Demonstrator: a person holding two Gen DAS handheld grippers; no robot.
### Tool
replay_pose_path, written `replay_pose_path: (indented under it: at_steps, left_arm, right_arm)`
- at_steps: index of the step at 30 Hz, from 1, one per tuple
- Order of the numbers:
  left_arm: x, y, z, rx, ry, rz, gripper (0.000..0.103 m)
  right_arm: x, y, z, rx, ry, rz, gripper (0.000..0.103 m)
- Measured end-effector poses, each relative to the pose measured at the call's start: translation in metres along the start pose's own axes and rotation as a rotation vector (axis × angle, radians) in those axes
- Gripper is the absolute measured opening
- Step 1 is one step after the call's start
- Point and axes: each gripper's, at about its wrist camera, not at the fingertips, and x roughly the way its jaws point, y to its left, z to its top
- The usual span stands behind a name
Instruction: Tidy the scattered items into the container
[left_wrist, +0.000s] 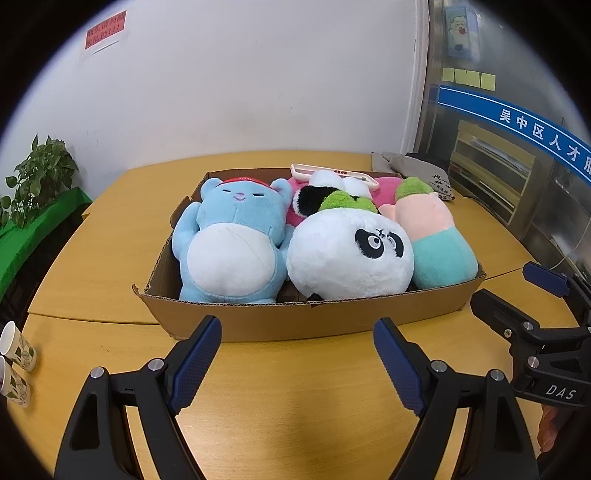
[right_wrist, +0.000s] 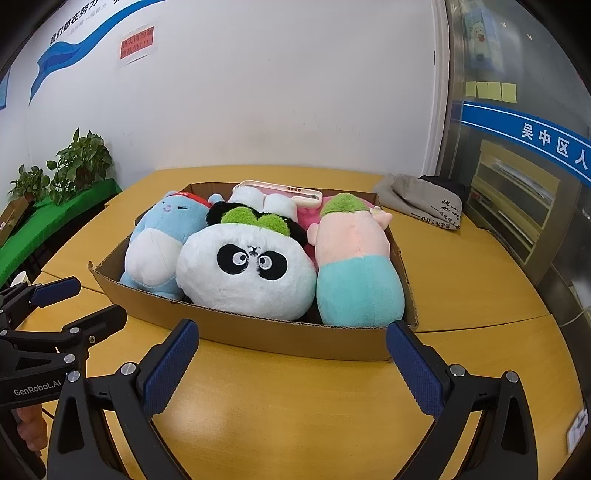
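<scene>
A shallow cardboard box (left_wrist: 306, 317) (right_wrist: 295, 338) stands on the wooden table and holds several plush toys: a blue bear (left_wrist: 232, 240) (right_wrist: 155, 251), a white panda head (left_wrist: 351, 254) (right_wrist: 243, 273), a pink-and-teal doll (left_wrist: 436, 240) (right_wrist: 354, 269), a pink plush (left_wrist: 388, 184) behind, and a pink-white flat case (left_wrist: 332, 173) (right_wrist: 280, 192) on top. My left gripper (left_wrist: 297, 365) is open and empty, just in front of the box. My right gripper (right_wrist: 291, 369) is open and empty, also in front of the box. Each shows in the other's view, the right (left_wrist: 517, 299) and the left (right_wrist: 74, 299).
A grey cloth bag (left_wrist: 417, 170) (right_wrist: 421, 199) lies on the table behind the box at the right. Two paper cups (left_wrist: 16, 365) stand at the table's left edge. Potted plants (right_wrist: 81, 162) on a green shelf are at the left. A glass cabinet (right_wrist: 517, 192) is at the right.
</scene>
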Motion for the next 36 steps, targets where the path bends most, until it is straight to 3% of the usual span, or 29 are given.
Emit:
replay_pose_path:
  at_steps: [5,11,18,21,24,30,33,36]
  left_arm:
    - [0.004,-0.003,-0.001,0.000,0.003,0.013,0.085]
    - [0.006,0.023,-0.013,-0.003,0.016,-0.001,0.085]
    - [0.017,0.092,-0.065,0.042,0.099,0.007,0.085]
    - [0.032,0.133,-0.093,0.043,0.180,-0.017,0.085]
    - [0.045,0.171,-0.114,0.017,0.236,0.014,0.085]
    - [0.044,0.219,-0.117,0.004,0.196,0.043,0.086]
    - [0.047,0.228,-0.113,0.020,0.192,0.026,0.086]
    - [0.054,0.236,-0.111,0.015,0.197,0.029,0.090]
  right_arm:
    - [0.002,-0.009,-0.011,-0.007,0.013,0.041,0.103]
    - [0.004,-0.019,-0.024,-0.015,0.028,0.090,0.103]
    - [0.008,-0.032,-0.041,-0.027,0.048,0.147,0.103]
    - [0.015,-0.066,-0.070,-0.081,0.085,0.138,0.103]
    - [0.030,-0.097,-0.097,-0.175,0.139,0.139,0.103]
    - [0.059,-0.154,-0.136,-0.182,0.270,0.193,0.103]
    - [0.065,-0.177,-0.137,-0.148,0.267,0.239,0.103]
    - [0.072,-0.195,-0.132,-0.149,0.284,0.201,0.103]
